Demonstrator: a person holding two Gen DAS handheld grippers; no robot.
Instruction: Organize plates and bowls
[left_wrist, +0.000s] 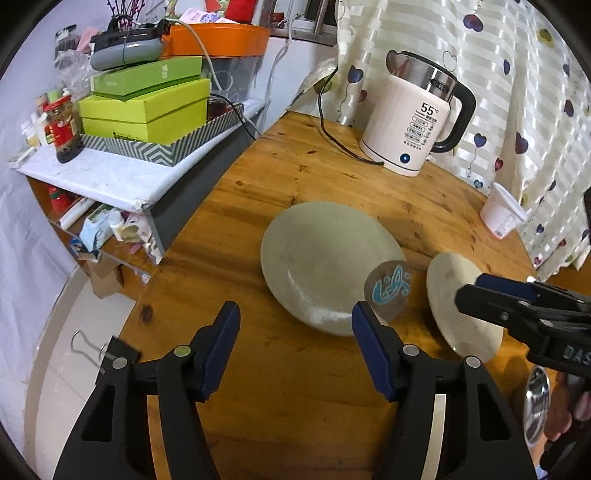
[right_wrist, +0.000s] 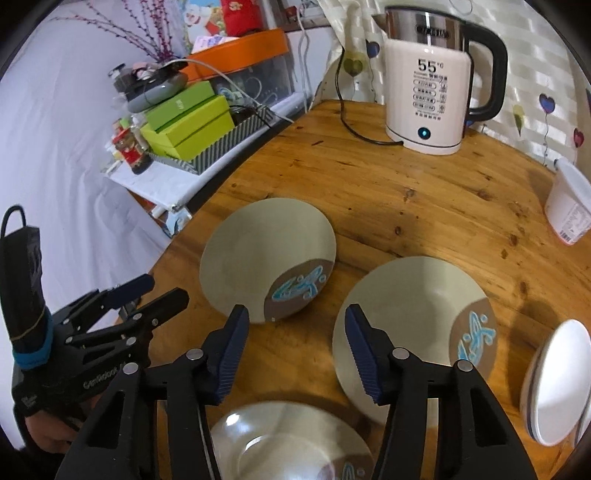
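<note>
Looking along the left gripper (left_wrist: 293, 347), its jaws stand released and empty just short of a pale ceramic plate (left_wrist: 325, 266) flat on the wooden table (left_wrist: 295, 173); glazed, stiff and breakable, it is probably best pinched at the near rim. From the right gripper (right_wrist: 295, 345), jaws likewise released, three such plates lie close, the nearest (right_wrist: 288, 443) beneath it.
</note>
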